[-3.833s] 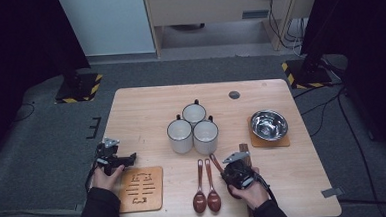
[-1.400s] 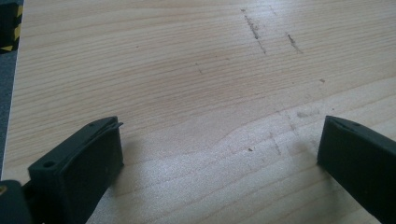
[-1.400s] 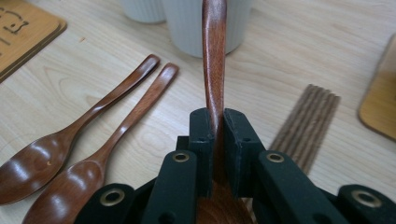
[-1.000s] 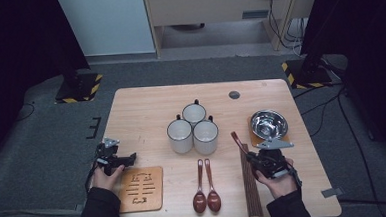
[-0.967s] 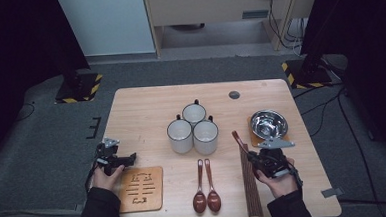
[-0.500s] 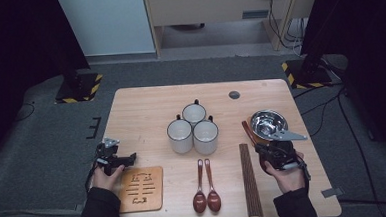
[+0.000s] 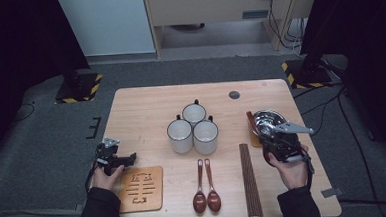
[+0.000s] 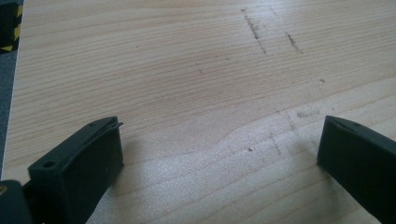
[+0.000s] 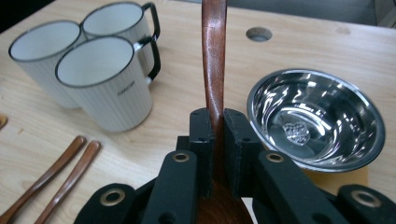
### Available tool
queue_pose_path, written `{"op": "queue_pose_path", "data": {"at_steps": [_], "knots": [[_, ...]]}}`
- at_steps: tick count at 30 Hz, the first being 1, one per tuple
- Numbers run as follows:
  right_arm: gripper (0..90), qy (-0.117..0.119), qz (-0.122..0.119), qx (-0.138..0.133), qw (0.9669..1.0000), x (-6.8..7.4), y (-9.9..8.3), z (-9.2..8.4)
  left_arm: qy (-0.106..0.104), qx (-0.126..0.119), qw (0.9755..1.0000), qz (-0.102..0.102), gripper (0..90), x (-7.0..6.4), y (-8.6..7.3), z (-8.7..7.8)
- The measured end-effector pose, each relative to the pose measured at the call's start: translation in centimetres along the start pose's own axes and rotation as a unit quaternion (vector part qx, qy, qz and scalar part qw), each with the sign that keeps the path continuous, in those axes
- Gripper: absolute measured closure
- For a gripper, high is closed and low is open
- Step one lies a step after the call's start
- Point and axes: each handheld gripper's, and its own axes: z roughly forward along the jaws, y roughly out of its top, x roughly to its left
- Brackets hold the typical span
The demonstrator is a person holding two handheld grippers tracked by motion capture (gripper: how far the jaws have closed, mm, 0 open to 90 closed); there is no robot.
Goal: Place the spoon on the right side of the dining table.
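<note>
Rightward and away from the person is where the right hand has gone since a second ago, off the chopsticks [image 7: 250, 180] and up to the steel bowl [image 7: 269, 118]; the left hand has kept its place.

At the left edge of the table [image 7: 146, 106], the left gripper [image 7: 129, 159] rests just above the wooden trivet [image 7: 141, 189]. Its jaws stand wide apart over bare wood, with nothing between them. It is well apart from the work.

In the middle stand three mugs [image 7: 192, 131], with two spoons [image 7: 206, 188] lying below them and the chopsticks to their right.

The right gripper [image 9: 218, 130] is clamped tight on a wooden utensil [image 9: 214, 56], apparently a third spoon. Its long axis runs straight out ahead of the jaws, pointing towards the far edge of the table. From above, the utensil's free end lies just left of the bowl's rim.

The bowl is just right of the shaft and near the jaws. By my judgement, getting the utensil into or beside the bowl needs only a short swing to the right.
</note>
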Motion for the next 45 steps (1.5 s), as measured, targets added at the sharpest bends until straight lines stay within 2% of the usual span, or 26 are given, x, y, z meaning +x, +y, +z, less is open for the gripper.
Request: {"op": "queue_pose_path", "data": {"at_steps": [5,14,26,37,45], "knots": [[82.3,-0.006,0.008,-0.019,0.9998,-0.8,1.1,-0.3,0.000,0.000,1.0000,0.000,0.0,0.0,0.0,0.0],[82.3,-0.015,0.017,-0.032,0.9992,-1.8,2.1,-0.1,0.000,0.000,1.0000,0.000,0.0,0.0,0.0,0.0],[82.4,-0.028,0.026,-0.034,0.9987,-3.1,3.1,1.5,0.000,0.000,1.0000,0.000,0.0,0.0,0.0,0.0],[82.4,-0.039,0.044,-0.040,0.9975,-4.7,3.8,3.0,0.000,0.000,1.0000,0.000,0.0,0.0,0.0,0.0],[82.4,-0.053,0.048,-0.039,0.9967,-5.7,3.9,4.1,0.000,0.000,1.0000,0.000,0.0,0.0,0.0,0.0]]}}
